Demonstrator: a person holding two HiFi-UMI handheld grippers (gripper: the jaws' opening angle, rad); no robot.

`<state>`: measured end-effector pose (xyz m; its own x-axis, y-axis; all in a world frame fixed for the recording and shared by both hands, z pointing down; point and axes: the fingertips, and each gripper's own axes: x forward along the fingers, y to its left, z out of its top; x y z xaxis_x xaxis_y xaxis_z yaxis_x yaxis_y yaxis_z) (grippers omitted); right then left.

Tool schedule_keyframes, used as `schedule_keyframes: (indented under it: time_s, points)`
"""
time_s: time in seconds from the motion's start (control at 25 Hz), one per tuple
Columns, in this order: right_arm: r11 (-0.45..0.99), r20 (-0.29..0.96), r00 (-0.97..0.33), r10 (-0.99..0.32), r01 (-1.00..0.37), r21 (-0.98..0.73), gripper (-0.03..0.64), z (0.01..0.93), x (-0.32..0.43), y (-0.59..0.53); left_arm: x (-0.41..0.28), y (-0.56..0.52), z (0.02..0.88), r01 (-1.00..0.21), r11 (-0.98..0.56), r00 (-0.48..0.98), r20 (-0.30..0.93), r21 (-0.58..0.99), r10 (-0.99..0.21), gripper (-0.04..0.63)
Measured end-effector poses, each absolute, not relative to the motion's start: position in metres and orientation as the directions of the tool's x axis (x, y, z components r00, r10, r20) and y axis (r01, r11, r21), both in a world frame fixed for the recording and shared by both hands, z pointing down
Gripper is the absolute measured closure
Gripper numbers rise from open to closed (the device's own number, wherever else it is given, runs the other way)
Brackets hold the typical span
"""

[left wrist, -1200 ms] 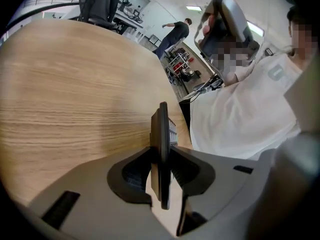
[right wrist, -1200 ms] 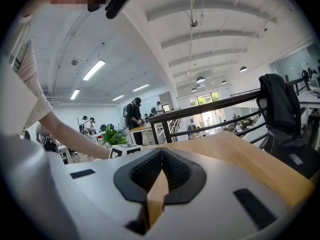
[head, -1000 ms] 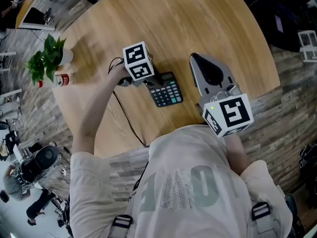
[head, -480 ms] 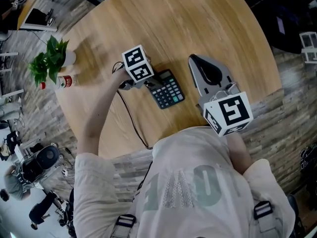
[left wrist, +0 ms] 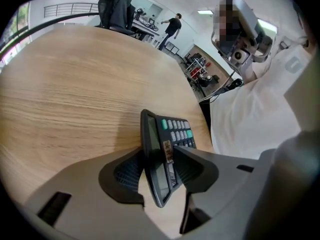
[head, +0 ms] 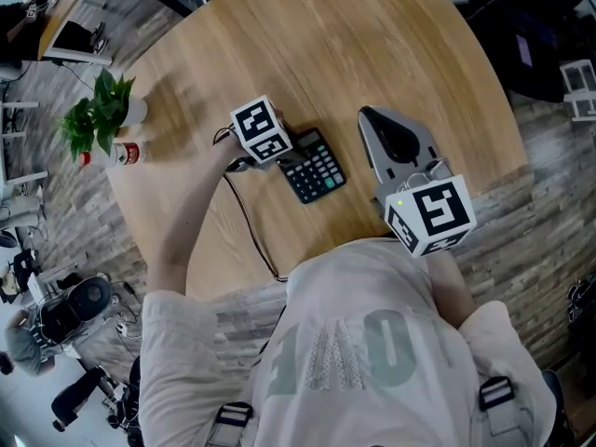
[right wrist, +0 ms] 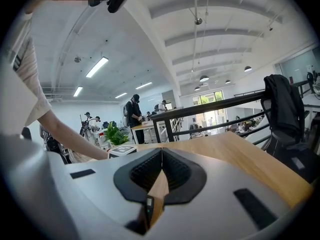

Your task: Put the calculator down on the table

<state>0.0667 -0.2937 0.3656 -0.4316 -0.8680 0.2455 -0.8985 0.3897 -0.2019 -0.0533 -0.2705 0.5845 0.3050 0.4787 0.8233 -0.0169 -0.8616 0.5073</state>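
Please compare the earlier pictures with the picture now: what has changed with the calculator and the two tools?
The left tool has tipped slightly, and its jaws have just been opening. The calculator is still between them, but a gap shows beside one pad, so it is being let go. It lies in nearly the same place on the table. The right tool stayed shut, empty and unmoved.

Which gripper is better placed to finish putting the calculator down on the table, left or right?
Left. The calculator sits between the left gripper's jaws, which have just been opening, already down at the table. The right gripper is shut, empty and off to the side.
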Motion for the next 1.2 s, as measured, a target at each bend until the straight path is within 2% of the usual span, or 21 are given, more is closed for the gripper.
schedule_keyframes:
  time_s: [0.12,0.24,0.32,0.52,0.72,0.84,1.0,1.2]
  points:
    - [0.393,0.229,-0.434,-0.872,-0.897,-0.203,0.597,0.361,0.064,-0.289,-0.054,-0.279,0.587,-0.040,-0.904,0.309,0.865,0.426,0.395,0.370]
    - [0.416,0.222,-0.454,-0.863,-0.888,-0.197,0.597,0.356,0.058,-0.283,-0.055,-0.292,0.588,-0.077,-0.945,0.327,0.903,0.319,0.278,0.264]
    - [0.431,0.217,-0.466,-0.858,-0.882,-0.192,0.597,0.354,0.054,-0.278,-0.056,-0.297,0.586,-0.090,-0.965,0.345,0.917,0.247,0.202,0.223]
    - [0.480,0.187,-0.514,-0.837,-0.854,-0.201,0.597,0.344,0.038,-0.268,-0.059,-0.306,0.574,-0.108,-0.993,0.414,0.910,0.045,-0.003,0.215]
    - [0.542,0.148,-0.561,-0.814,-0.826,-0.153,0.597,0.330,0.017,-0.258,-0.072,-0.338,0.536,-0.322,-0.941,0.481,0.839,-0.103,-0.256,0.216]
    - [0.556,0.130,-0.569,-0.812,-0.822,-0.124,0.597,0.322,0.011,-0.257,-0.078,-0.360,0.485,-0.465,-0.869,0.540,0.724,-0.169,-0.430,0.216]
    - [0.569,0.091,-0.575,-0.813,-0.818,-0.086,0.597,0.306,0.006,-0.260,-0.098,-0.377,0.396,-0.681,-0.714,0.589,0.460,-0.159,-0.664,0.216]
    - [0.575,0.047,-0.574,-0.818,-0.818,0.013,0.597,0.283,0.001,-0.265,-0.132,-0.362,0.303,-0.850,-0.491,0.468,0.153,-0.190,-0.870,0.216]
